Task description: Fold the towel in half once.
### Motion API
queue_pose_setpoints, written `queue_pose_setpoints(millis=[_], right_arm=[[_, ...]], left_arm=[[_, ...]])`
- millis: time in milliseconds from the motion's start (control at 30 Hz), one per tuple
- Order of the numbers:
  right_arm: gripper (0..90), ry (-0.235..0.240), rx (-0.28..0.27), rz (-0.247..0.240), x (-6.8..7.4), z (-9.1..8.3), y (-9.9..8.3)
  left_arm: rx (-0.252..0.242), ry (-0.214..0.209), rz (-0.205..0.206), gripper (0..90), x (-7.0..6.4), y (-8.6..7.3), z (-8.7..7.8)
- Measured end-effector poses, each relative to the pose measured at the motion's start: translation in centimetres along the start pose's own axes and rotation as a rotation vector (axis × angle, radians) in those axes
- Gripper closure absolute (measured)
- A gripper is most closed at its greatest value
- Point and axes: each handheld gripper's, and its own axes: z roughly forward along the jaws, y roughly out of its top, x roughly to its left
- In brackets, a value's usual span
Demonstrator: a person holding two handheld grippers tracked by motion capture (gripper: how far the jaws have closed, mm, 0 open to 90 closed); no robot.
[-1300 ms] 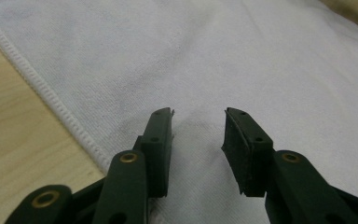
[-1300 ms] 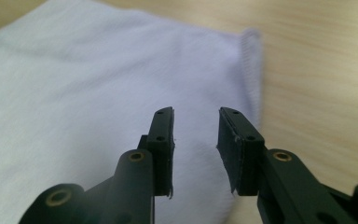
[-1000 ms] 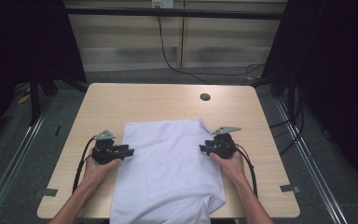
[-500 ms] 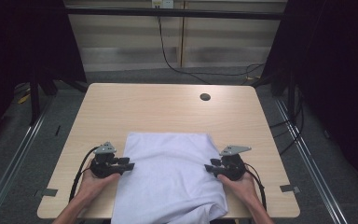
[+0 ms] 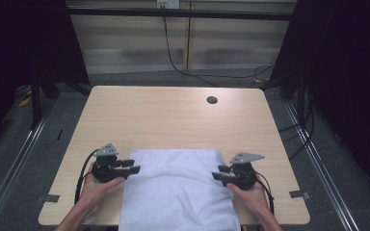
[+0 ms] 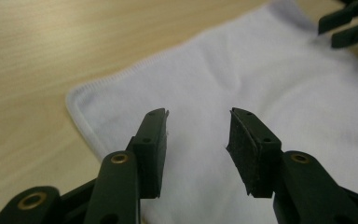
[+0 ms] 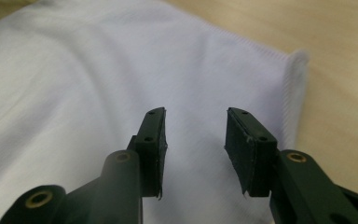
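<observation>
Since both sets of fingers stand wide w/ nothing between them, the left gripper (image 5: 134, 170) sits at the left edge and the right gripper (image 5: 216, 175) at the right edge of the white cloth (image 5: 176, 190), which lies flat on the worktop's (image 5: 173, 120) near side, prob. so each can take a side evenly.

Left tool (image 5: 134, 169), right tool (image 5: 215, 176) agape.

The high view looks down from above; both close gripper views share the white cloth (image 5: 176, 190).
</observation>
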Motion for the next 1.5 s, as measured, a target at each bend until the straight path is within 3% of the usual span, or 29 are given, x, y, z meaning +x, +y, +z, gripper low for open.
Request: queue_pose_setpoints(millis=[67,100,133,167,200,233,267,300,333,367,433,533,567,667,800,900,933,967,1000,1033,1100,1133,1200,1333,1367,1400,1433,1467,1500], right_arm=[[58.3,-0.009,0.002,0.005,-0.5,0.5,0.5],[58.1,-0.032,0.026,-0.014,-1.4,1.5,1.3],[58.1,-0.032,0.026,-0.014,-1.4,1.5,1.3],[57.4,-0.047,0.03,-0.005,-2.2,2.4,1.9],[56.8,-0.077,0.027,-0.015,-2.5,2.5,2.1],[56.9,-0.087,0.003,-0.011,-2.9,2.6,2.3],[56.8,-0.08,-0.011,0.006,-3.3,2.6,2.4],[56.8,-0.08,-0.011,0.006,-3.3,2.6,2.4],[55.2,-0.12,0.013,0.015,-4.0,2.9,2.4],[54.7,-0.114,0.016,0.029,-4.3,3.1,2.3],[54.3,-0.155,0.042,0.005,-4.2,3.3,2.1],[51.7,-0.147,0.031,0.006,-4.1,3.3,1.9],[51.5,-0.154,0.023,0.008,-4.0,3.3,1.7],[51.4,-0.158,0.017,0.003,-3.9,3.3,1.6],[52.6,-0.159,0.034,-0.009,-3.4,3.1,1.5],[57.7,-0.153,0.04,-0.008,-3.1,3.1,1.5],[68.6,-0.135,0.038,-0.011,-3.0,3.0,1.4],[72.4,-0.127,0.036,-0.012,-2.9,2.9,1.4],[77.7,-0.117,0.034,-0.016,-2.8,2.9,1.3],[83.6,-0.102,0.033,-0.015,-2.7,2.9,1.3],[86.3,-0.084,0.029,-0.001,-2.6,2.8,1.1],[87.1,-0.072,0.031,0.004,-2.6,2.8,1.1],[87.4,-0.053,0.023,0.013,-2.7,2.8,1.1],[87.5,-0.018,-0.028,0.049,-2.9,1.9,1.5],[87.6,-0.012,-0.053,0.058,-2.9,1.5,1.8],[87.6,-0.01,-0.078,0.061,-2.9,1.0,2.1],[87.6,-0.01,-0.078,0.061,-2.9,1.0,2.1],[87.7,0.004,-0.119,0.073,-3.1,0.2,2.7],[87.7,0.015,-0.136,0.084,-3.3,-0.2,2.9]], left_arm=[[0.011,0.025,0.027,56.7,0.1,0.3,0.3],[0.014,0.034,0.026,56.6,0.3,0.6,0.7],[0.007,0.025,0.019,56.6,0.6,0.7,1.0],[0.013,0.06,0.023,56.2,1.1,0.8,1.4],[0.01,0.051,0.02,56.2,1.4,0.8,1.4],[0.01,0.051,0.02,56.1,1.4,0.8,1.4],[0.029,0.086,0.028,55.8,1.7,0.6,1.5],[0.029,0.086,0.028,55.6,1.7,0.6,1.5],[0.028,0.084,0.015,54.9,2.1,0.5,1.5],[0.033,0.11,0.014,54.9,2.6,0.3,1.4],[0.02,0.117,0.002,53.7,2.9,0.2,1.3],[0.001,0.103,-0.022,52.1,3.3,0.1,1.2],[0.024,0.131,-0.011,50.6,3.5,-0.1,1.4],[0.041,0.135,-0.002,50.0,3.5,-0.3,1.8],[0.06,0.124,0.057,49.2,2.7,-0.3,2.2],[0.073,0.12,0.089,51.5,2.2,-0.3,2.3],[0.085,0.122,0.115,52.7,2.0,-0.2,2.4],[0.095,0.106,0.138,54.1,1.6,-0.2,2.5],[0.098,0.12,0.159,58.2,1.5,-0.2,2.6],[0.097,0.112,0.159,64.0,1.4,-0.2,2.6],[0.101,0.105,0.157,78.9,1.4,-0.3,2.5],[0.094,0.073,0.136,84.4,1.5,-0.4,2.5],[0.091,0.071,0.136,86.3,1.6,-0.4,2.5],[0.051,0.028,0.087,86.8,1.9,-0.3,1.8],[0.003,-0.003,0.057,86.9,2.0,-0.1,1.0],[0.003,-0.003,0.057,86.9,2.0,-0.1,1.0],[-0.022,-0.007,0.046,86.9,2.0,0.2,0.6],[-0.078,-0.021,0.025,86.9,2.0,0.7,-0.3],[-0.096,-0.033,0.013,86.9,2.1,0.9,-0.7]])
